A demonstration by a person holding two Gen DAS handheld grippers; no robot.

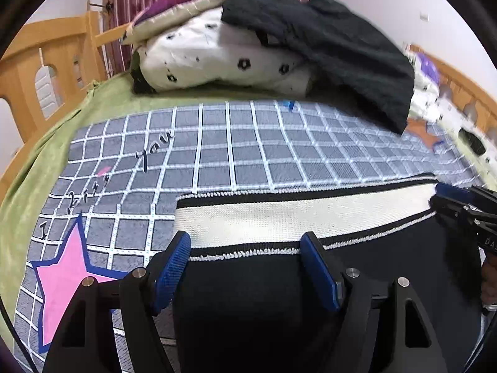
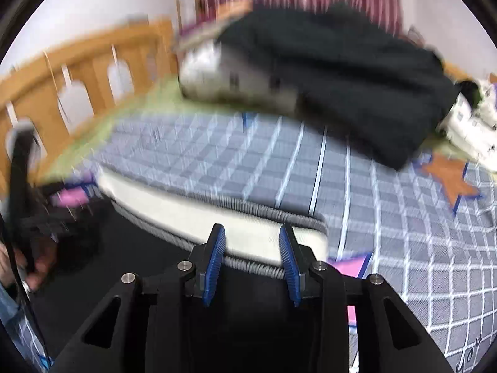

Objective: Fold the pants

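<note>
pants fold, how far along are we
Early. Done: the black pants lie on the checked blanket, white waistband stretched out away from the cameras. In hand: the left tongs and right tongs, both open, sit at the waistband, one near each end. Left: no fold visible yet, so grip and fold.

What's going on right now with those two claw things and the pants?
Left gripper open, right gripper open, both at the white waistband. Black pants flat on the checked blanket. Nothing in the way.
</note>
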